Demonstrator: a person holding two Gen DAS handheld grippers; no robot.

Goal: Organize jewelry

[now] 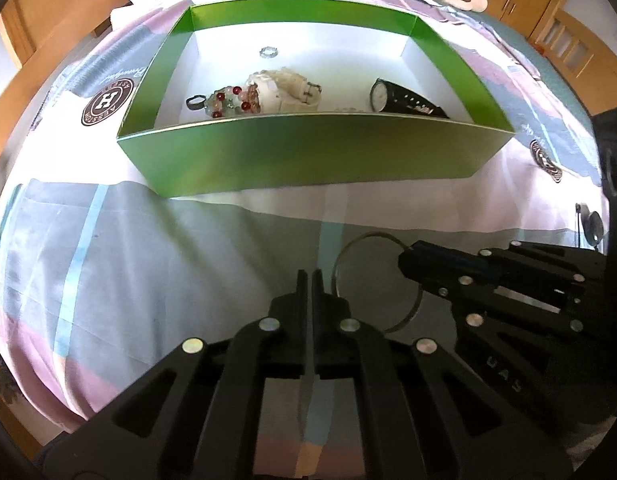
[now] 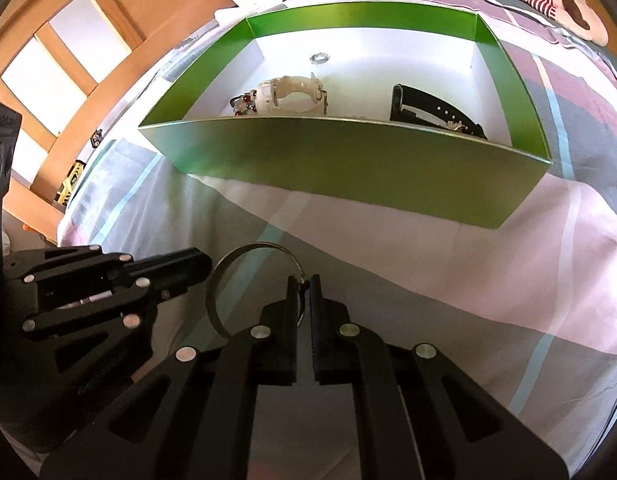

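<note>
The bangle [image 2: 244, 280], a thin silver hoop, was off in front of the green box [image 1: 308, 152], on the near side, down over the patchwork bedsheet [image 1: 108, 240]. The right gripper [image 2: 303, 280] was clamped on the hoop's right edge, jaws pinched to a slit around the metal. The left gripper [image 1: 311, 276] was clenched too, tips pressed together with nothing between them, just left of the hoop; whether it touched the rim could not be told.

Inside the box: a small silver ring [image 1: 267, 52] near the far wall, a white watch [image 1: 288, 90] in the middle, a beaded bracelet [image 1: 232, 102] with red beads against its left side, a dark ring [image 1: 195, 101] left of that, and a black watch [image 1: 404, 101] to the right.

Writing, then: a round dark badge [image 1: 107, 101] on the sheet left of the box showed a big "H" with small lettering around it, too small to read. A second badge [image 1: 546, 160] sat right of the box, unreadable. The right gripper's body carried faint letters, "UAS".
</note>
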